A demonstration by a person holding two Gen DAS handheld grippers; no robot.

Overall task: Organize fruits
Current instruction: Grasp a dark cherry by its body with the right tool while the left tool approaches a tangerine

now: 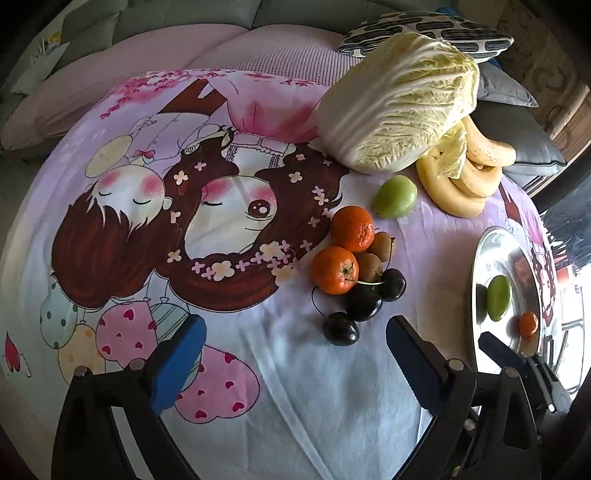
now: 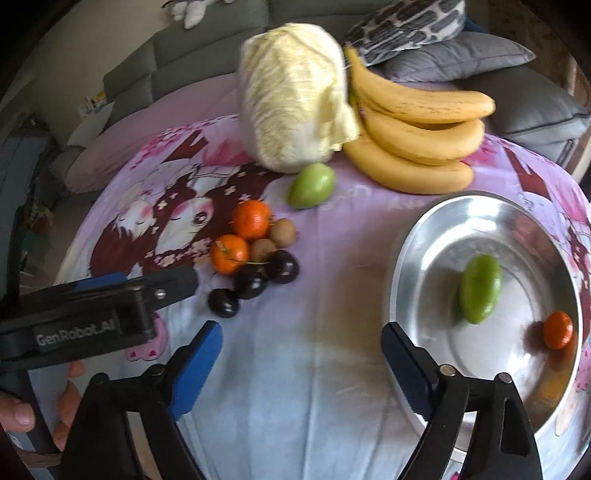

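Left gripper point(image 1: 295, 354): jaws wide apart, blue-padded, nothing between them; hung over the cartoon-printed lilac cloth point(image 1: 229, 406).
Right gripper point(image 2: 301, 363): jaws wide apart, nothing held; right finger over the near rim of the round shiny metal tray point(image 2: 424, 236).
Tray contents: one oval green fruit point(image 2: 480, 290) near the centre; one small orange mandarin point(image 2: 557, 329) toward 4 o'clock of it, well apart.
Loose cluster, left wrist view: two orange mandarins point(image 1: 351, 229) touching two small brown kiwis point(image 1: 382, 245); three dark cherries with thin stems point(image 1: 364, 302) at 6 o'clock of the kiwis, packed close.
Second green fruit point(image 1: 395, 196): alone on the cloth, at 1 o'clock of the cluster, just beside the cabbage.
Pale yellow-white napa cabbage point(image 1: 399, 107): lying at 12 o'clock of the cluster, a leaf draped over the bananas.
Bunch of yellow bananas point(image 2: 417, 133): at 3 o'clock of the cabbage, touching it.
Black-and-white patterned cushion point(image 1: 432, 31): behind the cabbage, at 12 o'clock.
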